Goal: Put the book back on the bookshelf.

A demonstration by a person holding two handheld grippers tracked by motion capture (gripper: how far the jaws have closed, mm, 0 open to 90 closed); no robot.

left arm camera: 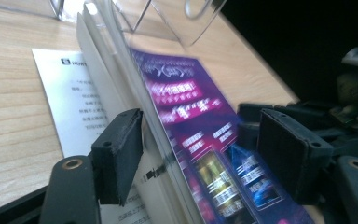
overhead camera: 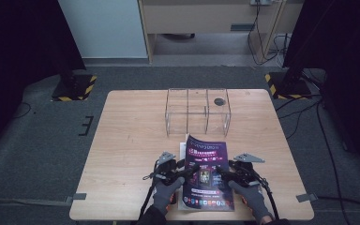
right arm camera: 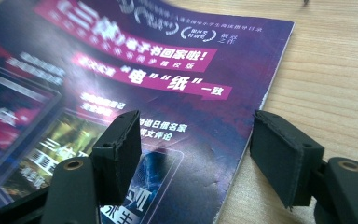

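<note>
A magazine with a purple cover (overhead camera: 206,173) lies near the table's front edge, between both grippers. My left gripper (overhead camera: 187,169) is at its left side. In the left gripper view the cover and some pages (left arm camera: 200,126) stand lifted between the jaws of the left gripper (left arm camera: 205,154), above a white printed page (left arm camera: 74,102). The pads stand apart and do not clamp the pages. My right gripper (overhead camera: 222,172) is at the magazine's right edge. In the right gripper view the right gripper (right arm camera: 196,154) is open, with one pad over the cover (right arm camera: 144,70) and the other over bare wood.
A clear acrylic organizer (overhead camera: 198,112) with several compartments stands at the back middle of the wooden table (overhead camera: 131,140), just beyond the magazine. A small dark round object (overhead camera: 219,101) shows at its right end. Gloved hands hold both grippers at the front edge.
</note>
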